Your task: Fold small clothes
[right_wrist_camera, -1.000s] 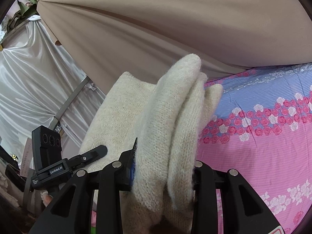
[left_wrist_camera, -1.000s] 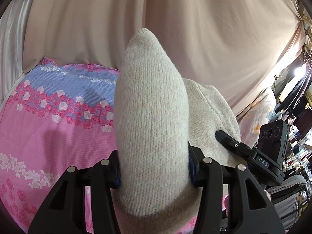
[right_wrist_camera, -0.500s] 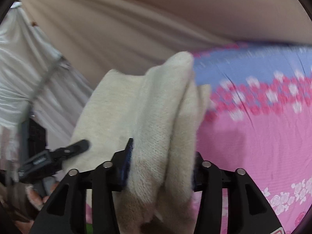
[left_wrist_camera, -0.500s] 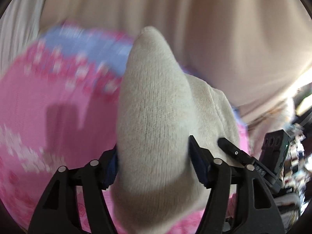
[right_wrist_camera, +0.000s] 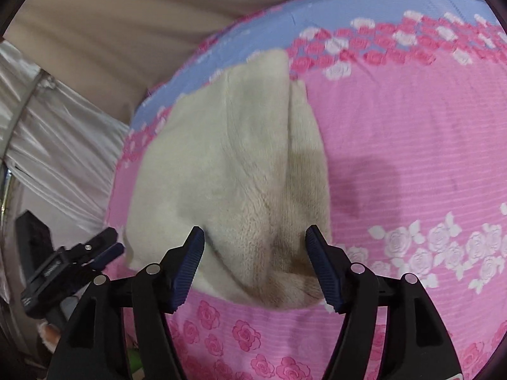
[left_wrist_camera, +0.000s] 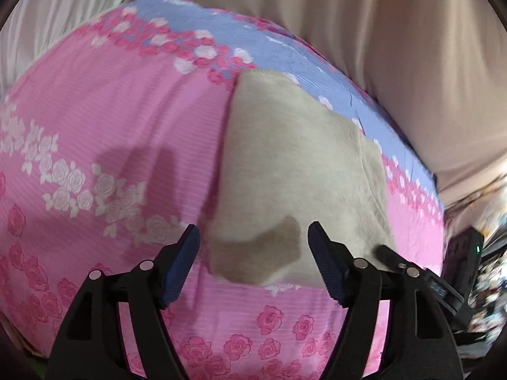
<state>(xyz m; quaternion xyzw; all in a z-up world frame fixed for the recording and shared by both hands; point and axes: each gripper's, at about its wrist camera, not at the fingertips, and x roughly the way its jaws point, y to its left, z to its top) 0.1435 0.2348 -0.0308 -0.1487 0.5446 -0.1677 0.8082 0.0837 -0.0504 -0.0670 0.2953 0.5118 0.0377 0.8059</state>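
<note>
A cream-coloured knitted woollen garment point(left_wrist_camera: 294, 171) lay folded on a pink bedsheet printed with pink and white roses point(left_wrist_camera: 104, 120), its far end reaching the sheet's pale blue band point(left_wrist_camera: 221, 34), as two hand-held grippers hovered at its near edge. The left gripper point(left_wrist_camera: 253, 262), a black two-finger claw with ribbed blue pads point(left_wrist_camera: 179, 269), stood with its jaws spread wide and pinched nothing; the garment's near left corner sat in the gap between the fingers, shaded by the tool. In the left wrist view the right gripper's black finger and camera body showed at the lower right edge, just beside the garment's other near corner. The right gripper point(right_wrist_camera: 255, 266) was likewise spread apart, its blue pads point(right_wrist_camera: 323, 269) flanking a thick, fluffy bunched fold of the garment point(right_wrist_camera: 231, 164) without touching it as far as could be seen. From that side the garment showed as layers, a broad upper panel to the left and a narrower strip along its right edge, separated by a crease running away from the camera. The left gripper point(right_wrist_camera: 104, 253) appeared at the lower left of the right wrist view, near the garment's left corner. Beige draped curtain cloth point(left_wrist_camera: 380, 47) hung behind the bed, with glossy white fabric point(right_wrist_camera: 57, 145) beside it. Both views were softly blurred.
</note>
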